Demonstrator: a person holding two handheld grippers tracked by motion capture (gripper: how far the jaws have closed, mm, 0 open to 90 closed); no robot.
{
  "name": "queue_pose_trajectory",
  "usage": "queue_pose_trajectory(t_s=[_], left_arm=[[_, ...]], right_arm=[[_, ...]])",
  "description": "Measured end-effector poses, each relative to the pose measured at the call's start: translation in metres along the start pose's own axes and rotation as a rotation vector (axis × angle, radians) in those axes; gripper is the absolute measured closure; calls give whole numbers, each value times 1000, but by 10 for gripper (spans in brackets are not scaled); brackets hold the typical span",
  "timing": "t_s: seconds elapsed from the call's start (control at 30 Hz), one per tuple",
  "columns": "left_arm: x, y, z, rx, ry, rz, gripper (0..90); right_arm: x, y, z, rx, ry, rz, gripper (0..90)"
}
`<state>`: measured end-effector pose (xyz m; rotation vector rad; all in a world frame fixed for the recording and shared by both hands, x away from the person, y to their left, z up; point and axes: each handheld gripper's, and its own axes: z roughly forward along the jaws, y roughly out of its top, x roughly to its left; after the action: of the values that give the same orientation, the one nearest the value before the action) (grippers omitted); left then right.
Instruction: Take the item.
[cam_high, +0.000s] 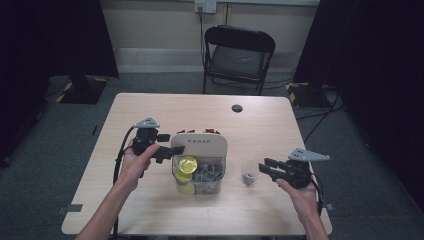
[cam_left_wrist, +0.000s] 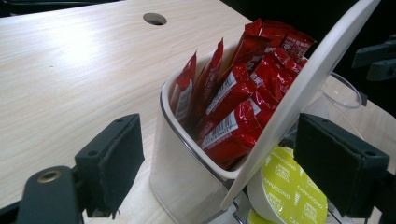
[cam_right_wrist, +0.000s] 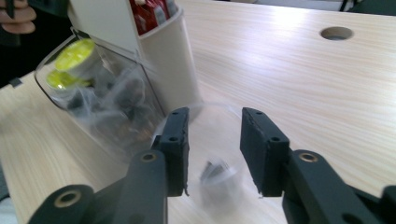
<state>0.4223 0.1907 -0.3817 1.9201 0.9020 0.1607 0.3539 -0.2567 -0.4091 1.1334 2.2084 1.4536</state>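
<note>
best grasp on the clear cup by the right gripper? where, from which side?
Probably the clear cup's side wall near the rim, one of the fingers on each side, coming level from the right gripper's side. It stands upright and open-topped beside the organizer, which blocks the far side. Squeeze gently; the wall looks thin.

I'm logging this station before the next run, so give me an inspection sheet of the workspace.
Surface: pale wooden table, cable hole near the far edge.
Job's things: organiser with red sachets behind, yellow-lidded capsules in front; clear cup beside it.
Clutter: nothing seen.
Grippers: left tongs open at the organiser; right tongs open at the cup.
Cables: one trails from the left tongs.
Surroundings: folding chair, dark curtains.
</note>
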Motion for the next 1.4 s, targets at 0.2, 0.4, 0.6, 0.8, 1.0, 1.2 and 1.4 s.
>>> queue_pose_trajectory(t_s=[0.2,0.4,0.6,0.8,1.0,1.2,1.4], left_arm=[[0,0,-1,-1,1,2,160],[1,0,-3,-18,1,-5,159],[1,0,-4,-17,-3,-4,161],[4,0,-12,-34,2,-13,167],[13,0,-24,-60,-24,-40,167],[20,1,-35,-84,-26,-42,170],[27,3,-43,-109,27,-67,164]], right_arm=[[-10,-23,-16,20,-55,33,577],[-16,-38,-24,39,-93,41,537],[-22,-54,-16,112,-124,46,485],[-28,-65,1,183,-165,55,358],[-34,-71,7,203,-201,80,268],[-39,-75,17,251,-256,98,257],[-37,-76,22,258,-300,61,242]])
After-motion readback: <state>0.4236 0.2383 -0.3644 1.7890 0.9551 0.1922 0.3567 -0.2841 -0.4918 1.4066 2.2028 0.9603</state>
